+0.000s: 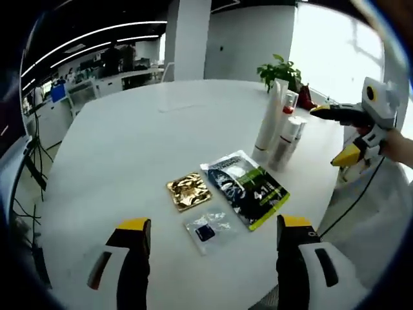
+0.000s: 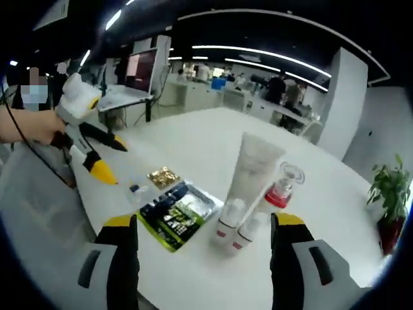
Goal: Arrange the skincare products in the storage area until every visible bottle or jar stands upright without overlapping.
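Observation:
A tall white tube [image 1: 270, 119] [image 2: 251, 171] stands upright on the round white table [image 1: 161, 129] [image 2: 193, 145]. Close beside it are a white bottle [image 1: 286, 143] [image 2: 248, 231] and a bottle with a red collar and clear cap [image 1: 289, 105] [image 2: 279, 192]. Nearer lie a dark and green sachet [image 1: 248, 187] [image 2: 175, 213], a gold sachet [image 1: 188, 190] [image 2: 163, 175] and a small clear sachet [image 1: 208, 229] [image 2: 135, 189]. My left gripper [image 1: 213, 226] [image 2: 111, 158] is open above the sachets. My right gripper [image 2: 203, 223] [image 1: 332, 132] is open, facing the bottles, holding nothing.
A potted plant [image 1: 281, 71] [image 2: 390, 187] stands at the table's far edge behind the bottles. A hand [image 2: 29, 126] holds the left gripper, with a cable trailing. Office desks and monitors sit beyond the table. Bare tabletop stretches past the sachets.

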